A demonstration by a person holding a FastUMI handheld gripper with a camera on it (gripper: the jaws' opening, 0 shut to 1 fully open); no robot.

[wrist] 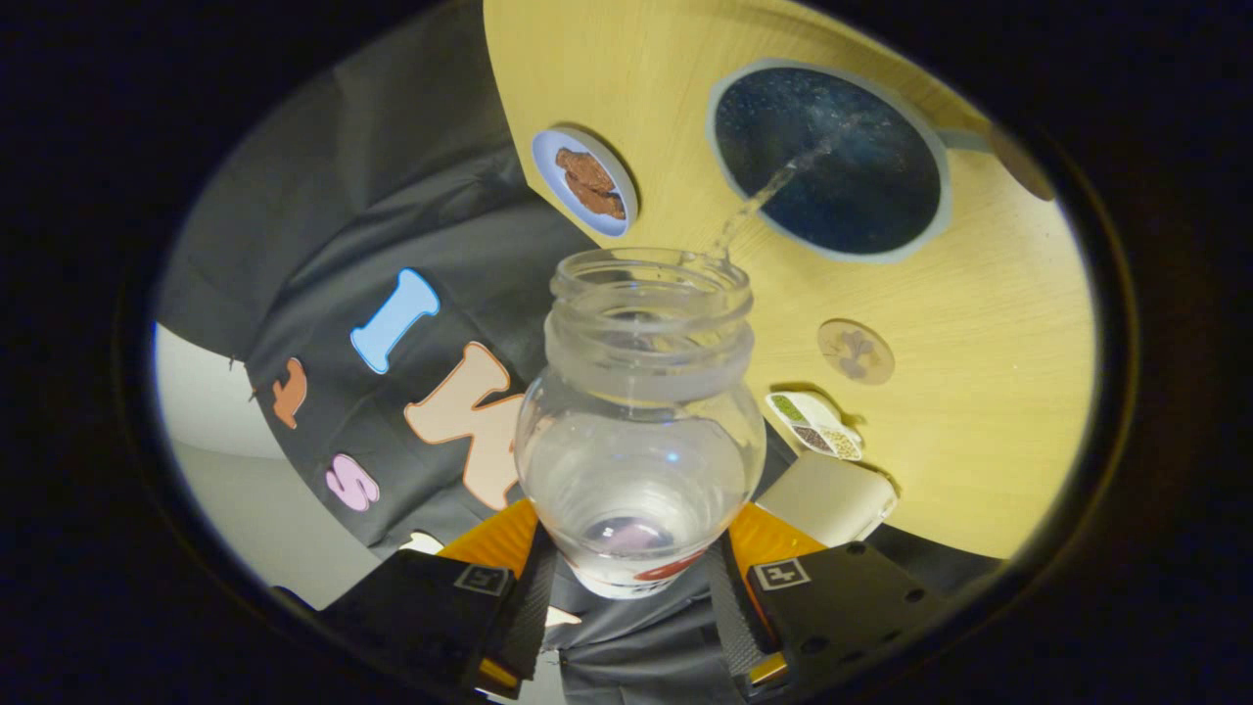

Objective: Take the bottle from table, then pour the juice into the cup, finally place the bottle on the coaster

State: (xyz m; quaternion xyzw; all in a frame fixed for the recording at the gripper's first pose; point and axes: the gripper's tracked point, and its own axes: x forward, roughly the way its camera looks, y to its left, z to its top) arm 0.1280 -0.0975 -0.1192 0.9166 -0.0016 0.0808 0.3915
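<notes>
My jaws clench the clear bottle [641, 431], tipped over the dark cup [830, 159] on the worktop [979, 323]; a thin stream [773, 191] falls into it. Pouring is underway, the bottle looks nearly drained, and the coaster [856, 352] placement remains.

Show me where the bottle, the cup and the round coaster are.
bottle [641, 431]: gripper view, its clear belly, held between the tongs.
cup [827, 162]: gripper view, its dark inside.
coaster [856, 352]: gripper view, its patterned top.
</notes>
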